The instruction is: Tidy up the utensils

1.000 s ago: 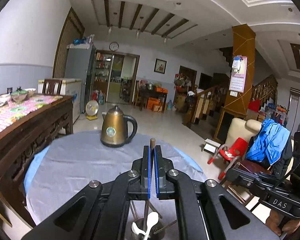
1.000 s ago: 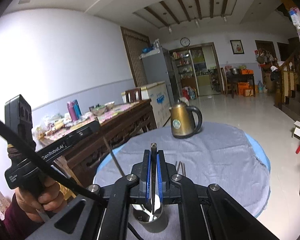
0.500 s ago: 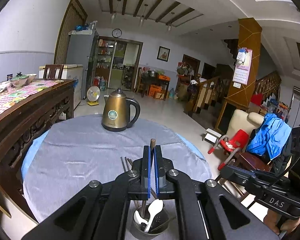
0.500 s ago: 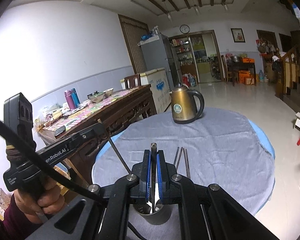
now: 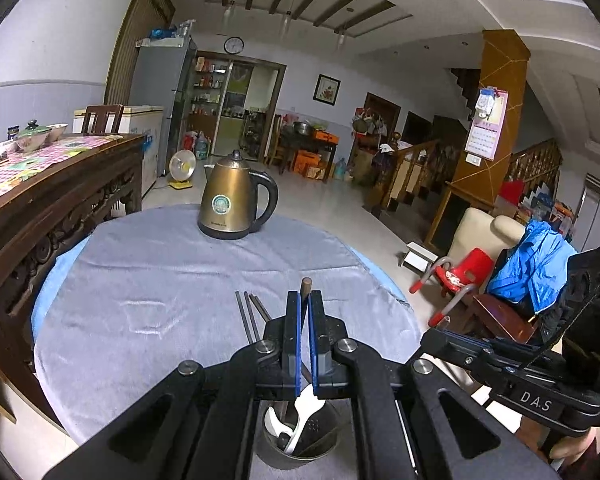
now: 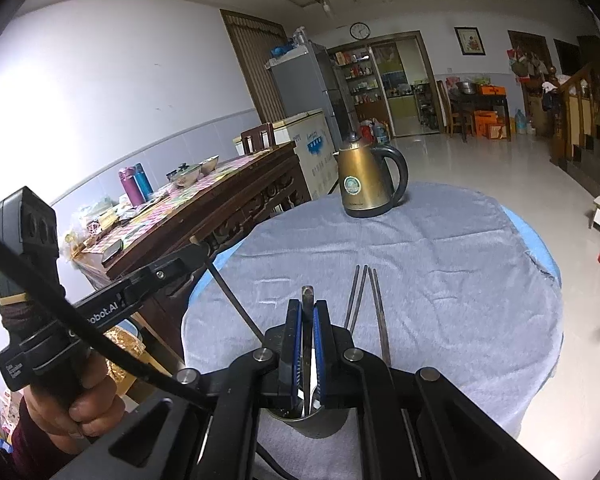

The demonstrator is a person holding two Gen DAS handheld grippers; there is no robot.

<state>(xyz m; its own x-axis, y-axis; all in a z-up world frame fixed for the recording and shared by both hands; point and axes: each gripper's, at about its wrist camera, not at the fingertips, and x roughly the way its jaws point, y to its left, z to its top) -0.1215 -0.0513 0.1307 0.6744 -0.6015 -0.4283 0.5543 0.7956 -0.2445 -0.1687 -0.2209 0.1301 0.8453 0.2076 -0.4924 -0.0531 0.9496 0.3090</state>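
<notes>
My left gripper [image 5: 304, 300] is shut on a dark chopstick [image 5: 306, 285], held upright over a metal utensil cup [image 5: 300, 446] that holds white spoons [image 5: 302, 404]. My right gripper [image 6: 307, 306] is shut on another dark chopstick [image 6: 307, 294] whose lower end reaches into the same cup [image 6: 314, 424]. Three loose chopsticks [image 6: 362, 300] lie on the grey cloth beyond the cup; they also show in the left wrist view [image 5: 250, 312]. The left gripper's body and its slanted chopstick [image 6: 236, 300] show at the left of the right wrist view.
A brass electric kettle [image 5: 234, 200] stands at the far side of the round table [image 5: 140, 272]. A carved wooden sideboard [image 5: 40, 208] with bowls is on the left. Chairs with a blue jacket [image 5: 536, 264] are on the right.
Both grippers have tilted down and drawn back with their chopsticks; the cup and the loose chopsticks have come further into view. Both stay shut.
</notes>
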